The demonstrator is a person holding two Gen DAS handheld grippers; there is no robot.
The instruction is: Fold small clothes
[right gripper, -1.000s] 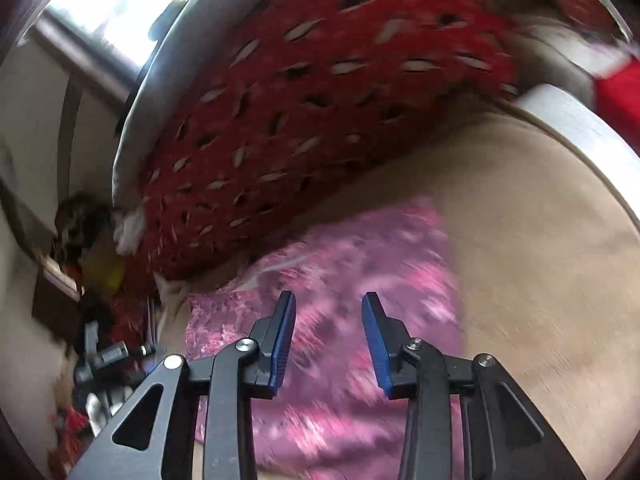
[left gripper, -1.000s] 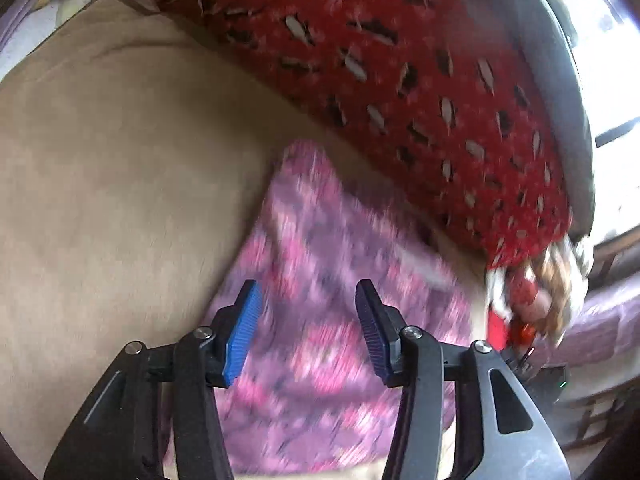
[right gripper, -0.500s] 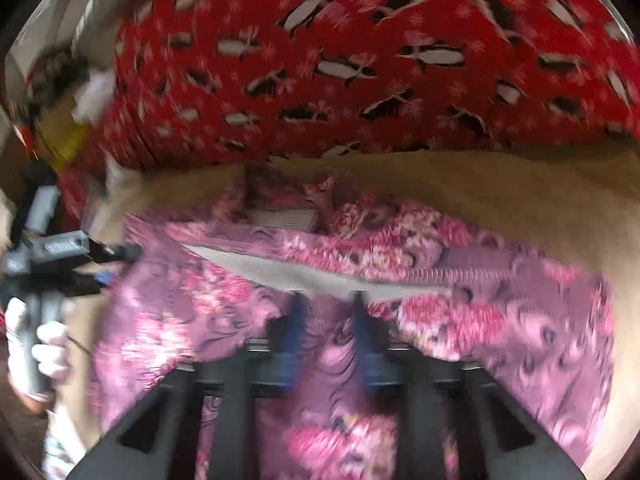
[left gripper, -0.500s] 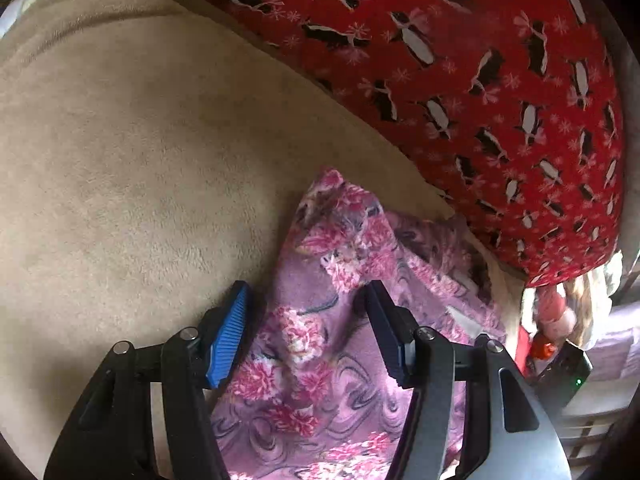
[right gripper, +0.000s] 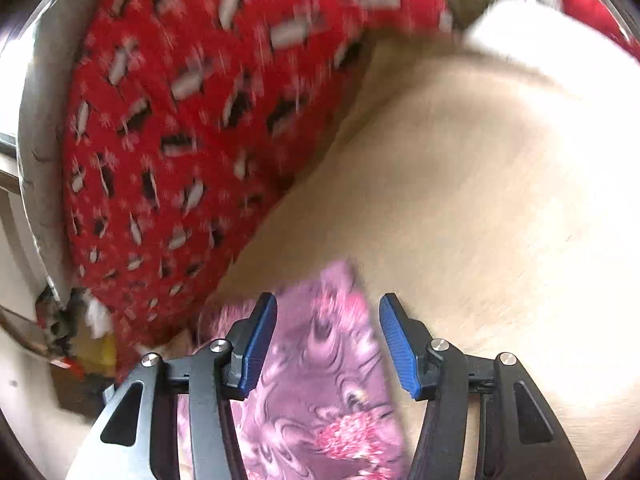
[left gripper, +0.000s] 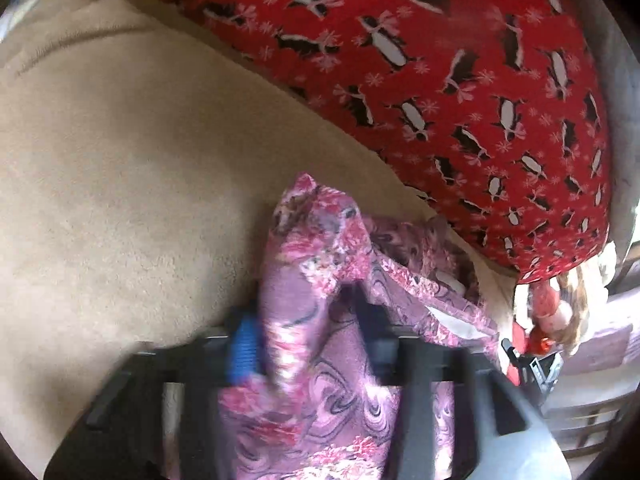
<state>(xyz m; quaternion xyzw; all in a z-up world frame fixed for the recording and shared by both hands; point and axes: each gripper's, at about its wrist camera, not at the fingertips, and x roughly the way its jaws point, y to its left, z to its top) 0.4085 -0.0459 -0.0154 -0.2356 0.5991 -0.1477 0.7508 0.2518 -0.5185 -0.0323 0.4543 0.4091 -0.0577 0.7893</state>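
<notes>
garment (left gripper: 320, 344) bunches in my left gripper (left gripper: 308, 344), whose jaws have just closed on it. my right gripper (right gripper: 328, 344) has just opened, pads clear; cloth runs away along its fingers

A home bedroom or living room: a beige plush blanket (left gripper: 140, 168), a red penguin-print cushion (left gripper: 460, 80), a bright window (right gripper: 8, 60).

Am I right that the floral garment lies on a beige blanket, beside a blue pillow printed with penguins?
Not quite: the pillow is red, not blue, as the left wrist view shows. The rest holds: the floral garment lies on the beige blanket, and the pillow beside it is printed with penguins.
</notes>
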